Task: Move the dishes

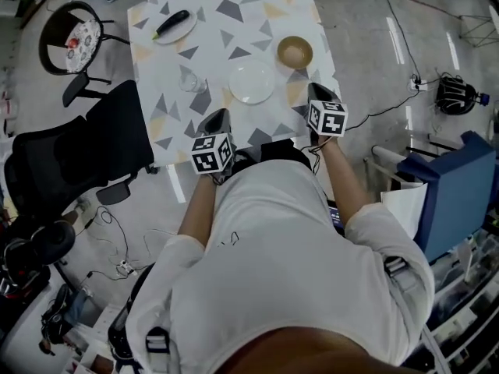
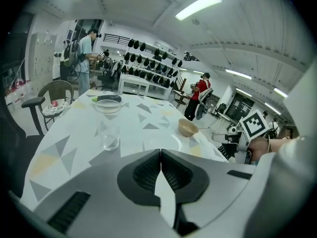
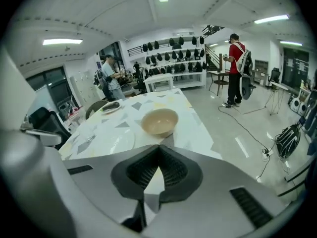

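head view, eggplant (image 1: 172,23) lying diagonally on plate (image 1: 186,33), bowl (image 1: 295,51) upright

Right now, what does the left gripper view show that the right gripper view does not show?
Only the left gripper view: the marker cube on the right gripper, past the table's edge. Only the right gripper view: a black cable across the floor and a black bag. Both: the patterned table, the tan bowl and the white plate. The left gripper and the right gripper each show shut, empty jaws.
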Tool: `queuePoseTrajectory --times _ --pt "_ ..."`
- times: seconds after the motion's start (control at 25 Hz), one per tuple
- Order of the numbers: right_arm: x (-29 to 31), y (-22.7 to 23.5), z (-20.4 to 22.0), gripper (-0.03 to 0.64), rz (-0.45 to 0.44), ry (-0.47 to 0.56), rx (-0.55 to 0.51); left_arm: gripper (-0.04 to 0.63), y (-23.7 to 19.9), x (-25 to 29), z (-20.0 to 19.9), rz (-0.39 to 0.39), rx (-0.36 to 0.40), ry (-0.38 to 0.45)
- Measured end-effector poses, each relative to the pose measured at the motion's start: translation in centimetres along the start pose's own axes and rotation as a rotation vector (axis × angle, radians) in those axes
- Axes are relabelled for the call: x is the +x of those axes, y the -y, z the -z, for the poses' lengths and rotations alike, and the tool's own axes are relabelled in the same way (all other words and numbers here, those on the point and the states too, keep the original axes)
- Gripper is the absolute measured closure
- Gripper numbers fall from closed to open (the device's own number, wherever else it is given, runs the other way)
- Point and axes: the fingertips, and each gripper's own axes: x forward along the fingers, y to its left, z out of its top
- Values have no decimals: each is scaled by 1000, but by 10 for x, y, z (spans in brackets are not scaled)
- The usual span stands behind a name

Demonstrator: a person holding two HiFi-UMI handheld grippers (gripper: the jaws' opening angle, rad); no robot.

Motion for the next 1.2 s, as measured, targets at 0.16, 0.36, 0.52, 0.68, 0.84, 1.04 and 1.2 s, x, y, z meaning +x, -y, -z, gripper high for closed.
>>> queuePoseTrajectory --times 0.16,0.36,0.52,0.68,0.84,1.04,1.2 --pt "-20 -64 40 620 -48 17 -52 575 -11 -29 25 41 0 30" --pt "-44 -153 60 620 -125 47 -210 575 -17 -66 45 67 29 35" --pt "-60 -188 48 620 -140 58 -331 575 -5 -63 39 128 49 64" --pt "-73 -206 26 620 -168 141 -384 575 15 -67 15 137 98 110" --pt "-104 -208 -15 620 -174 233 -371 575 43 -83 -26 143 151 211" --pt "-142 -200 -63 620 -187 353 -376 575 70 -107 -83 121 197 366" --pt "-175 -191 -103 620 -177 469 -379 575 77 -134 -118 82 204 472"
